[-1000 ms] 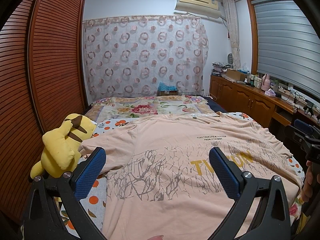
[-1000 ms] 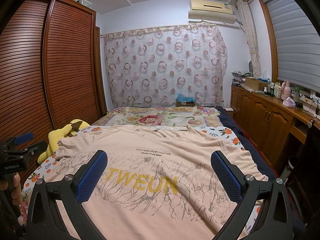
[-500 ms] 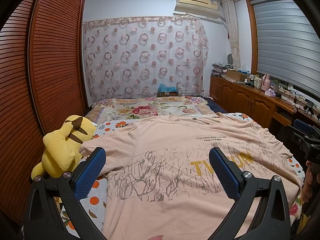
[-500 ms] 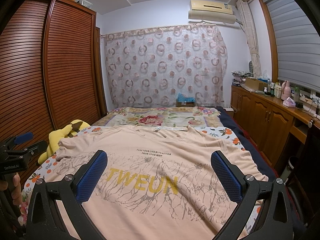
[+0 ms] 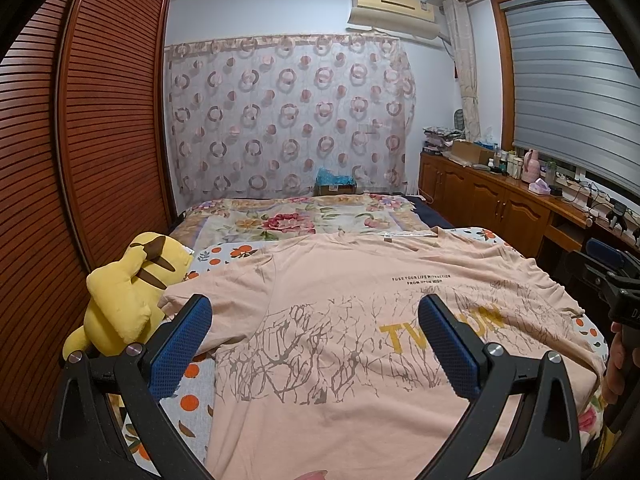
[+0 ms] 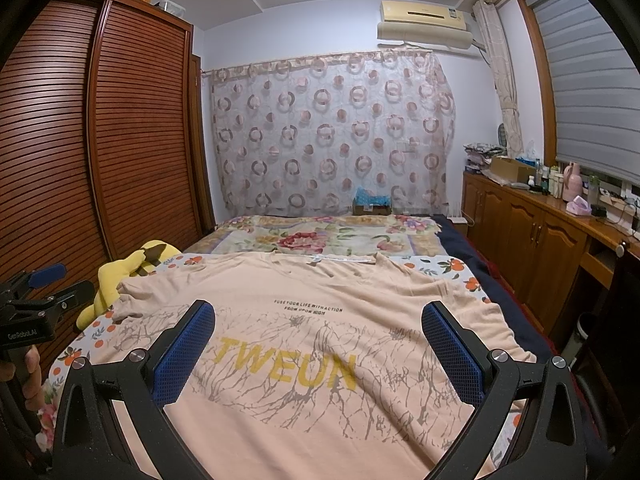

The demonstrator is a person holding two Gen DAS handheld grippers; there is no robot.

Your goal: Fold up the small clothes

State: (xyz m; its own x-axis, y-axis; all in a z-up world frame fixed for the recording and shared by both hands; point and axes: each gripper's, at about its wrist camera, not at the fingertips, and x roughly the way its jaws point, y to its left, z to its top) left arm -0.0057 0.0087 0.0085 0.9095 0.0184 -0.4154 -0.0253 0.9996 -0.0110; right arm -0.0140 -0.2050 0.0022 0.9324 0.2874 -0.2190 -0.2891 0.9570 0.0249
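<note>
A peach T-shirt (image 5: 340, 320) (image 6: 320, 320) with yellow "TWEUN" lettering and a grey branch print lies spread flat, front up, on the bed, its collar toward the far end. My left gripper (image 5: 316, 340) hovers open above the shirt's left half, near the left sleeve. Over the lettering my right gripper (image 6: 318, 344) is open too. Nothing sits between either pair of blue pads. Each gripper shows at the edge of the other's view, held by a hand: the right one (image 5: 616, 288) and the left one (image 6: 36, 300).
A yellow plush toy (image 5: 124, 292) (image 6: 120, 276) lies at the bed's left edge beside the sleeve. A floral quilt (image 5: 304, 220) covers the far end of the bed. Slatted wardrobe doors (image 5: 80, 160) stand on the left, wooden cabinets (image 6: 540, 240) with clutter on the right.
</note>
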